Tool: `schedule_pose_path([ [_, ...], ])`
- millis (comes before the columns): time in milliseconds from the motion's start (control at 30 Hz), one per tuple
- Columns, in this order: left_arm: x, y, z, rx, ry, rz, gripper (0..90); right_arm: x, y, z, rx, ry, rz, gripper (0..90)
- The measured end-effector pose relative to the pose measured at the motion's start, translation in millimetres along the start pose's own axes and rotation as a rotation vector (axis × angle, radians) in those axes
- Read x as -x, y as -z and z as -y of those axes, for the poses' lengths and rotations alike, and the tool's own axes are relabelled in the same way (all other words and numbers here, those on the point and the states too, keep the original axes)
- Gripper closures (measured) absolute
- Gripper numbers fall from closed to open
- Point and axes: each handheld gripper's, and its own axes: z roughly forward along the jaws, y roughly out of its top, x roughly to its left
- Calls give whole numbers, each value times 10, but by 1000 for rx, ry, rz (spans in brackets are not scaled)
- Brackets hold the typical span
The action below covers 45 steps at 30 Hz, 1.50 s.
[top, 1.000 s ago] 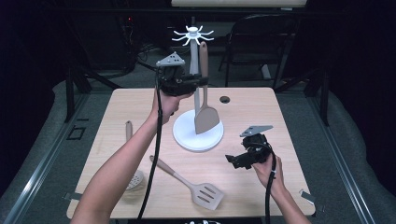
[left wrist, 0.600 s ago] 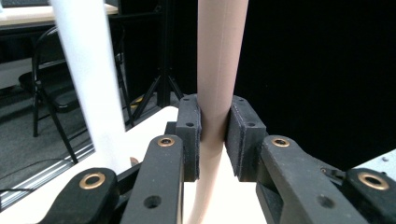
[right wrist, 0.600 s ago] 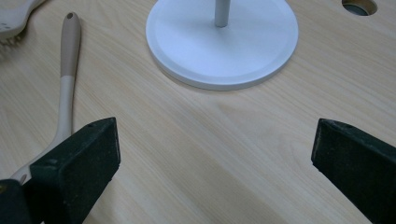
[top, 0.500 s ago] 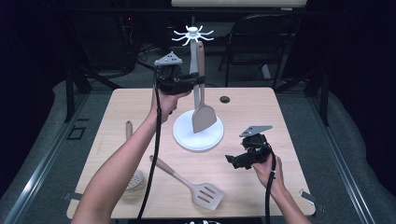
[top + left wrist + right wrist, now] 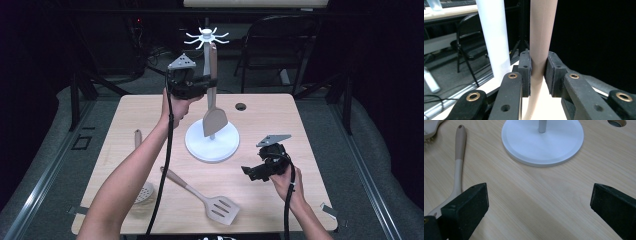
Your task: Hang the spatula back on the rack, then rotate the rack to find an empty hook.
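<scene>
- Since a second ago the spatula (image 5: 214,102) has barely shifted beside the stand (image 5: 212,142).
- Left gripper (image 5: 206,80) clenches its handle mid-length; it looks light, stiff and smooth.
- Right gripper (image 5: 248,172) rests released above the table (image 5: 300,130).

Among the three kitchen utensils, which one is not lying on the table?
The solid spatula: the left gripper clamps its handle upright beside the white rack's pole. The slotted spatula and the skimmer lie flat.

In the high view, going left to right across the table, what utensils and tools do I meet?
Skimmer → slotted spatula → right claw, held low over the table → table's right edge.
</scene>
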Motion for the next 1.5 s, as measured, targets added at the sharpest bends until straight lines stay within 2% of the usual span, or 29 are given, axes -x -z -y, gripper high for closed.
schedule_pose_path([
  [200, -5, 6, 13, 5, 2, -11, 755, -6, 0, -2, -1, 5, 2, 16],
  [400, -2, 46, 5, 9, 8, 3, 684, -6, 1, -2, -1, 5, 2, 17],
  [533, 5, 83, 9, 2, 7, -1, 582, -5, 1, -2, -2, 5, 3, 17],
  [667, 7, 130, 26, -21, 0, -28, 440, -2, 1, -2, -4, 6, 5, 18],
  [800, -19, 212, 43, -23, 5, -55, 327, -1, 2, -4, -10, 9, 6, 19],
  [933, -50, 287, 30, -29, 4, -58, 205, 0, -10, -4, -13, 7, 1, 20],
  [1033, -75, 341, 6, -42, 5, -60, 156, 2, -12, -1, -16, 1, 3, 21],
  [1300, -118, 456, -68, -37, 6, -77, 158, 1, -26, -5, -17, 5, 0, 26],
  [1500, -125, 550, -151, -3, -19, -103, 353, 4, -39, -2, -29, 12, -5, 29],
])
